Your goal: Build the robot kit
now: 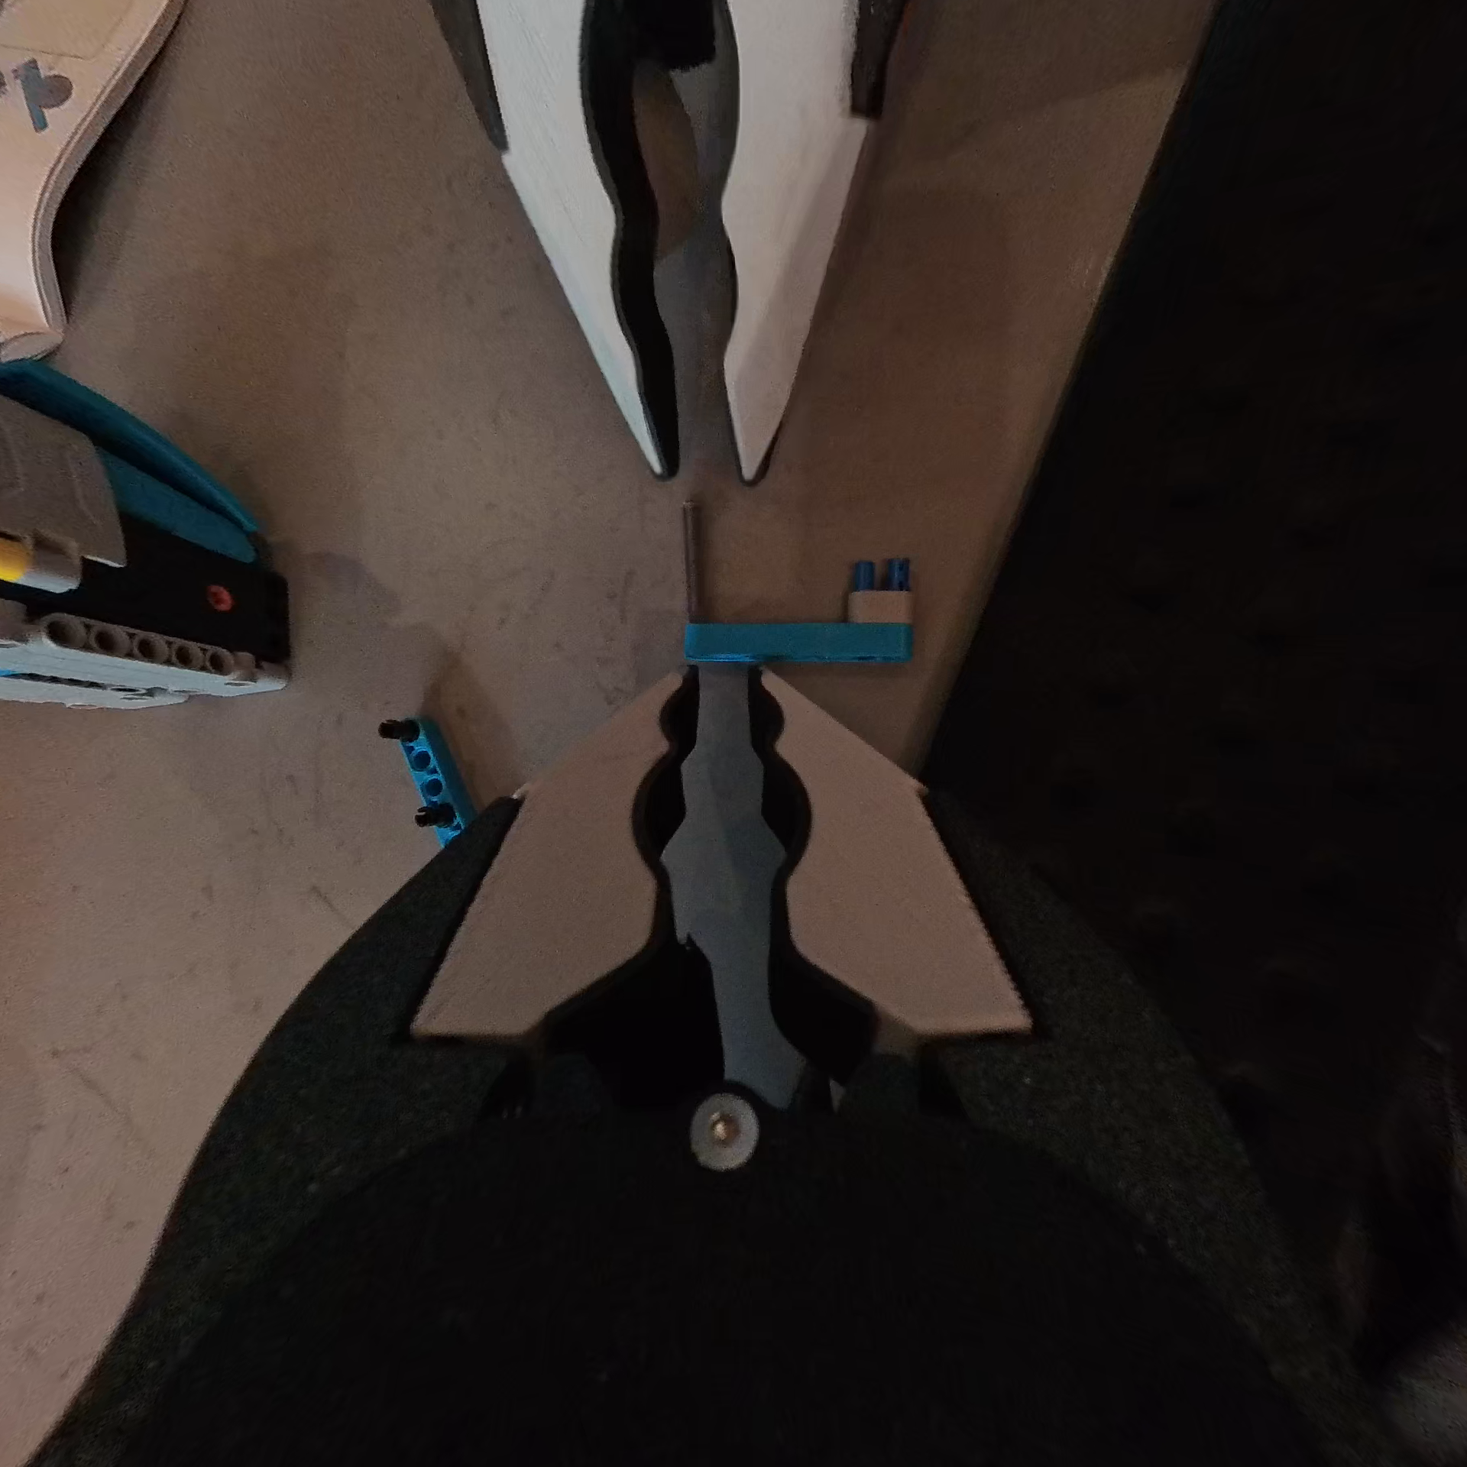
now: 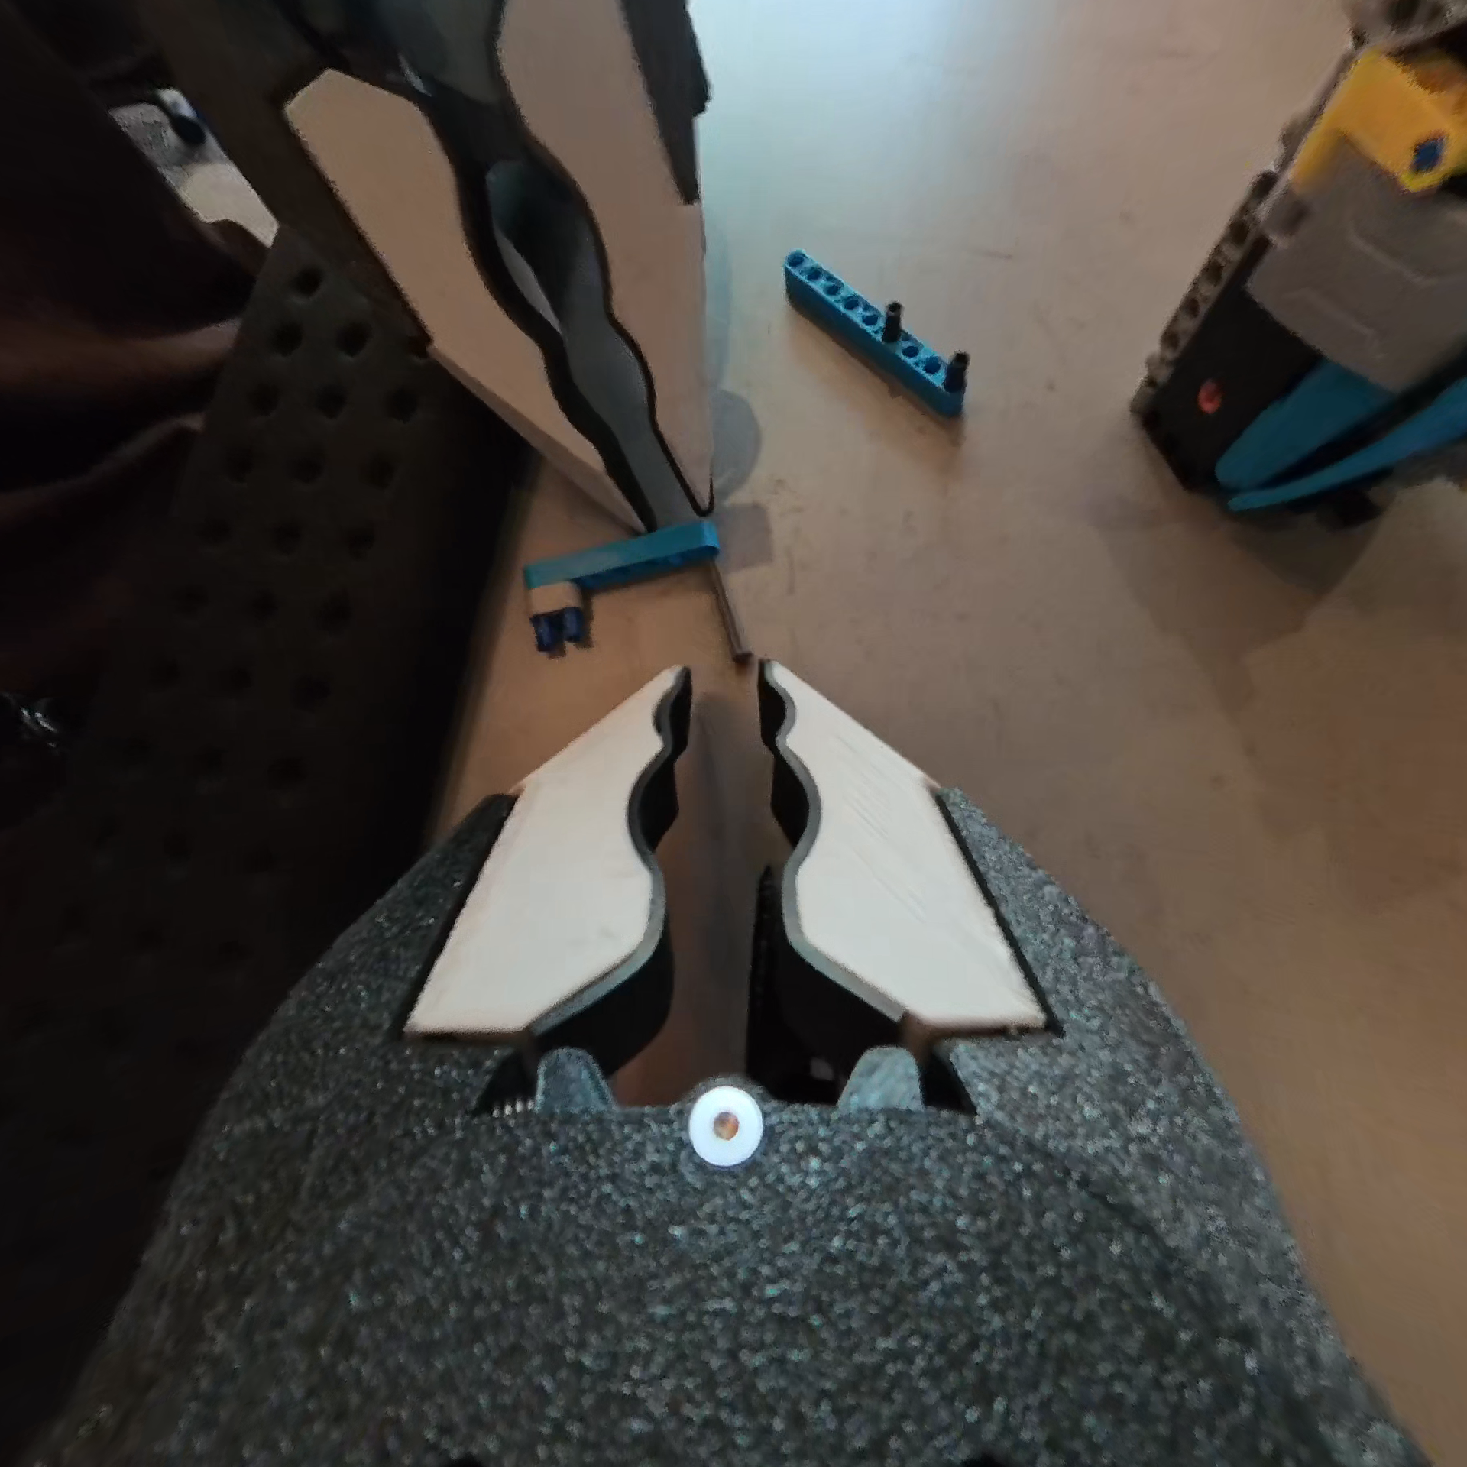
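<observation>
The matte tan table (image 2: 1032, 714) lies bare toward its middle. At its dark edge the left gripper (image 1: 724, 671) pinches a smooth teal beam (image 1: 798, 641); the right gripper (image 2: 724, 675), slightly parted and empty, faces a thin dark axle (image 2: 729, 615)

The left gripper (image 1: 724, 671) pinched the teal beam (image 1: 798, 642). A thin dark axle (image 1: 690, 567) rose from that beam toward the right gripper (image 1: 706, 475).
</observation>
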`<state>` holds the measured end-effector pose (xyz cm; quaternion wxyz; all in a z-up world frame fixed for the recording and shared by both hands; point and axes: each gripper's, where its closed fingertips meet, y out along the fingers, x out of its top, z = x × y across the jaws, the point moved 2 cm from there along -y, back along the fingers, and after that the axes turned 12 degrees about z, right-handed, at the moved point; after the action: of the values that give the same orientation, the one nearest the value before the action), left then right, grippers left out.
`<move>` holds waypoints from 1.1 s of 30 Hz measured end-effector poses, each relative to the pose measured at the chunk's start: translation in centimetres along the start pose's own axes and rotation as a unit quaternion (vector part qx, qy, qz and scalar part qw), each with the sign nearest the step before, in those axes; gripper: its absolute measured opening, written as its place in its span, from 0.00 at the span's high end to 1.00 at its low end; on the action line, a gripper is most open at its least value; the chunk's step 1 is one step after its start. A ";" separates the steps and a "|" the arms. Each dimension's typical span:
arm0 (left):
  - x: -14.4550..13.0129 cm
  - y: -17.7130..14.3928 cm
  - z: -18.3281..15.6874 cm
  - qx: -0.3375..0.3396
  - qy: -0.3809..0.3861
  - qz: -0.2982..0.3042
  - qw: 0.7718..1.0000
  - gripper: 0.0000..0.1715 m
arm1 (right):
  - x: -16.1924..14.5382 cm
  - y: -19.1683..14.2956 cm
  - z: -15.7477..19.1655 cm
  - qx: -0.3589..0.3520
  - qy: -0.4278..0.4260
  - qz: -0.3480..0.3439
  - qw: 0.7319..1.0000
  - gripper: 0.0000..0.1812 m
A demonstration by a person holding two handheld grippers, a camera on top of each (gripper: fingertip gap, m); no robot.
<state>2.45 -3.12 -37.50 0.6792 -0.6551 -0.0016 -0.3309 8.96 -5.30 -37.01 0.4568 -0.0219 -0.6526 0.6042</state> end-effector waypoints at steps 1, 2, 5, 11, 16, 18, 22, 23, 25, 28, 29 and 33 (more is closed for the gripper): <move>0.0 0.0 0.0 0.000 0.000 0.000 1.000 0.93 | 0.2 0.2 0.0 -0.006 -0.010 0.001 1.000 0.91; 0.0 0.0 0.0 0.000 0.000 0.000 1.000 0.93 | 0.2 0.4 -0.1 -0.016 -0.015 0.004 1.000 0.91; 0.0 0.0 0.1 0.003 0.001 0.000 1.000 0.92 | 0.2 0.9 -0.6 -0.028 -0.018 0.011 0.999 0.91; 0.0 0.0 0.1 0.004 0.001 0.000 1.000 0.92 | 0.4 1.2 -0.3 -0.023 -0.034 0.012 0.999 0.97; 0.0 0.0 0.1 0.005 0.002 -0.001 1.000 0.92 | 0.6 1.2 0.1 -0.022 -0.042 0.013 0.999 0.97; 0.0 0.0 0.1 0.006 0.003 -0.001 1.000 0.92 | 0.6 1.2 0.0 -0.025 -0.036 0.012 0.999 0.97; 0.0 0.0 0.0 0.007 0.005 -0.001 1.000 0.92 | 0.8 1.0 -0.3 -0.028 -0.025 0.004 0.999 0.97; 0.1 0.0 0.0 0.007 0.005 -0.001 1.000 0.92 | 0.8 1.0 -0.3 -0.028 -0.023 0.003 0.999 0.97; 0.0 0.0 0.0 0.008 0.006 -0.001 1.000 0.92 | 0.8 1.1 -0.4 -0.030 -0.022 0.007 0.999 0.97; 0.1 0.0 0.0 0.007 0.006 -0.001 1.000 0.93 | 0.7 1.3 -0.3 -0.026 -0.021 0.010 0.999 0.97; 0.1 0.0 0.0 0.008 0.006 -0.001 1.000 0.93 | 0.8 1.3 -0.2 -0.026 -0.022 0.010 0.999 0.97; 0.1 0.0 0.0 0.007 0.006 -0.001 1.000 0.93 | 1.1 1.4 0.0 -0.028 -0.030 0.009 0.999 0.97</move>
<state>2.51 -3.17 -37.49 0.6835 -0.6483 -0.0002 -0.3355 7.56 -4.32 -37.53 0.4308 -0.0224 -0.6821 0.5904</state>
